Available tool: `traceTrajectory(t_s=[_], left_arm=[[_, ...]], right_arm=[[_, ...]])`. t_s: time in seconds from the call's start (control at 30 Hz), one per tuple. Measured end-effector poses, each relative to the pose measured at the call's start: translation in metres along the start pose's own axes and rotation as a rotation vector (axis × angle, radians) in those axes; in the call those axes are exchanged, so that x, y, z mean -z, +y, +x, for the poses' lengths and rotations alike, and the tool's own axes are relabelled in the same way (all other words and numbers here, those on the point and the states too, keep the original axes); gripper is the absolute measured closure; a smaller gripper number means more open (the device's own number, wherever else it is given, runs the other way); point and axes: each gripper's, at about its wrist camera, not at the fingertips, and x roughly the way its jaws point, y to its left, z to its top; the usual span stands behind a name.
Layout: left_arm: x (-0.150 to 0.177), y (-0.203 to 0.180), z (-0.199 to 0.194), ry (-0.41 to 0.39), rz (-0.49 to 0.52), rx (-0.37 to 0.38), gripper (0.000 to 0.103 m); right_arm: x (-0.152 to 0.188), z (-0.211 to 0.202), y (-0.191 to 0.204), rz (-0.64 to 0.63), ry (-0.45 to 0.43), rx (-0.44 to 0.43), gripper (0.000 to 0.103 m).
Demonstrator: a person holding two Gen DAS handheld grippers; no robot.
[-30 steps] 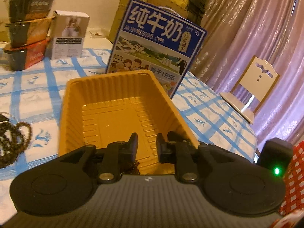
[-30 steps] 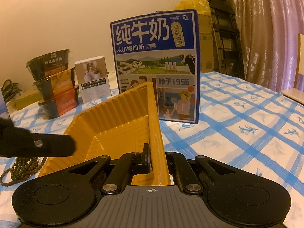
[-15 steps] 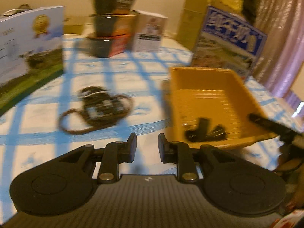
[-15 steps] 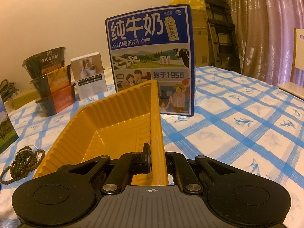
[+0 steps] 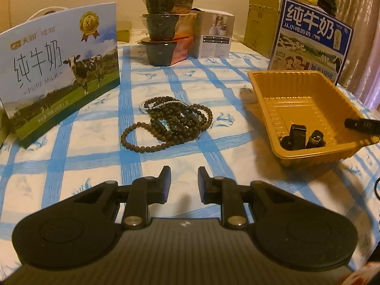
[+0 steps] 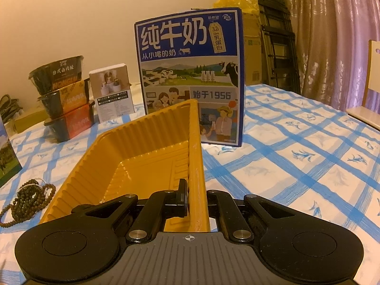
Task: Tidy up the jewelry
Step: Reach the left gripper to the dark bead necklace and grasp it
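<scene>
Bead necklaces lie heaped on my blue-checked white tablecloth, just ahead of my left gripper, whose jaws stand slightly apart with nothing between them. My right gripper is clamped on the near wall of the yellow tray, which holds small dark pieces, possibly jewelry. Milk cartons, stacked food bowls and a small white box stand behind; pink curtains hang at right.
</scene>
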Motion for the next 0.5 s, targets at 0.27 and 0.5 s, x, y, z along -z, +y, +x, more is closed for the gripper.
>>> traceTrajectory(t_s=[0.27,0.5], left_arm=[[-0.007,-0.003,0.02,-0.01,0.07,0.011,0.082],[-0.014,-0.008,0.035,-0.014,0.128,0.015,0.082]], right_arm=[[0.0,0.001,-0.001,0.001,0.003,-0.002,0.098],[0.0,0.001,-0.001,0.001,0.003,-0.002,0.098]])
